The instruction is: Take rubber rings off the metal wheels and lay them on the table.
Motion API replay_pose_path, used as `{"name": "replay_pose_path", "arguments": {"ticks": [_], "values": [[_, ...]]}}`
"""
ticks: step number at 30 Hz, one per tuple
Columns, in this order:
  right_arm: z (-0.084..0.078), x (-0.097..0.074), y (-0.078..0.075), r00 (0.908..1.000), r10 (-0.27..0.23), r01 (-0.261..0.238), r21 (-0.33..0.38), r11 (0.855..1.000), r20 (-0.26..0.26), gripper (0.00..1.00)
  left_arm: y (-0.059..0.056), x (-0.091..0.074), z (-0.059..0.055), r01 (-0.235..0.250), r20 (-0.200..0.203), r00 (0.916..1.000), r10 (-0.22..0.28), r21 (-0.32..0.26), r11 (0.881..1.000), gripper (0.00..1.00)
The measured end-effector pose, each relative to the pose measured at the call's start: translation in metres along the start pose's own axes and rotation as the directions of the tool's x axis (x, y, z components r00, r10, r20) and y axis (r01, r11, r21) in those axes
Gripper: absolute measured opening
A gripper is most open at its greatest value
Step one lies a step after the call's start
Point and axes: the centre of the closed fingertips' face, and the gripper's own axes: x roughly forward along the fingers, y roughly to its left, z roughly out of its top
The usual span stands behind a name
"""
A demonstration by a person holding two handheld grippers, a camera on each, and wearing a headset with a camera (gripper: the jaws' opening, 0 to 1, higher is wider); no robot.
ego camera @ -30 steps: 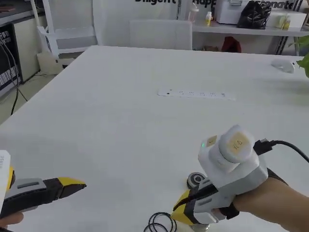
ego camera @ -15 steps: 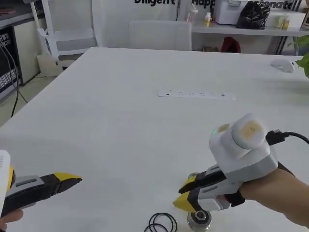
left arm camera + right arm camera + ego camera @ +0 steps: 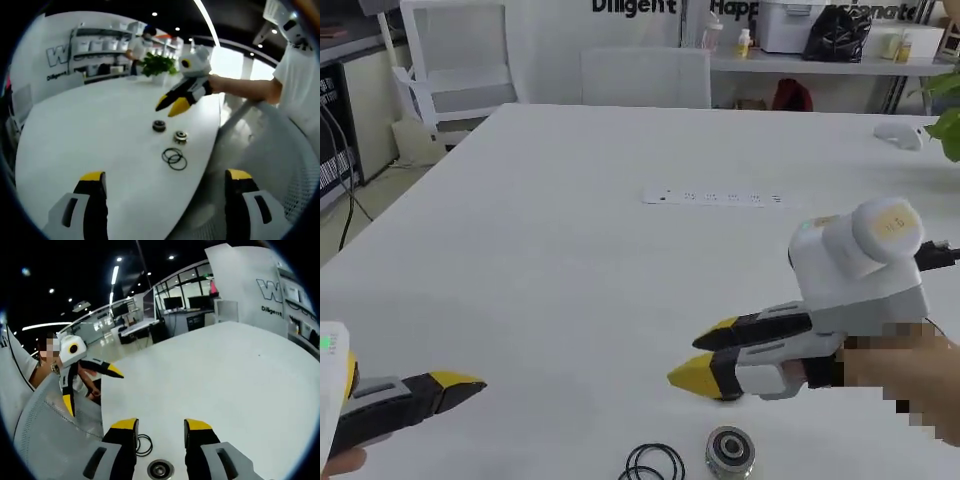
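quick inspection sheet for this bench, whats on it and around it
surface: white table, plain and flat
job's things: metal wheel next to loose overlapping rubber rings; second wheel close by in the left gripper view
clutter: power strip; white mouse
grippers: left gripper open, holding nothing; right gripper open, holding nothing, above the wheels
cables: black cable hanging at the far left, off the table
surroundings: chair, shelf, plant
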Motion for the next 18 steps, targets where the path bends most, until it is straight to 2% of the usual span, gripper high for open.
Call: {"name": "replay_pose_path", "arguments": {"ticks": [3, 11, 13, 14, 15, 18], "values": [[0.013, -0.005, 0.0, 0.9976, 0.008, -0.01, 0.029, 1.0, 0.069, 0.42, 0.0, -0.001, 0.001, -0.001, 0.001, 1.0, 0.001, 0.007, 1.0, 1.0], [0.035, -0.022, -0.005, 0.9846, -0.017, 0.007, 0.059, 0.998, 0.174, 0.52, 0.003, -0.006, 0.004, -0.013, 0.005, 0.9999, 0.013, 0.014, 1.0, 1.0], [0.042, -0.027, -0.007, 0.9764, -0.019, 0.002, 0.077, 0.997, 0.215, 0.54, 0.004, -0.008, 0.006, -0.015, 0.005, 0.9999, 0.015, 0.02, 1.0, 1.0], [0.049, -0.031, -0.009, 0.9671, -0.024, -0.003, 0.107, 0.994, 0.253, 0.55, 0.005, -0.009, 0.008, -0.018, 0.007, 0.9998, 0.018, 0.02, 1.0, 1.0], [0.05, -0.032, -0.01, 0.9647, -0.027, -0.003, 0.113, 0.994, 0.262, 0.57, 0.006, -0.01, 0.009, -0.019, 0.009, 0.9998, 0.019, 0.019, 1.0, 1.0], [0.059, -0.043, -0.016, 0.949, -0.05, 0.012, 0.122, 0.992, 0.311, 0.63, 0.008, -0.012, 0.014, -0.025, 0.02, 0.9995, 0.025, 0.022, 0.999, 1.0]]}}
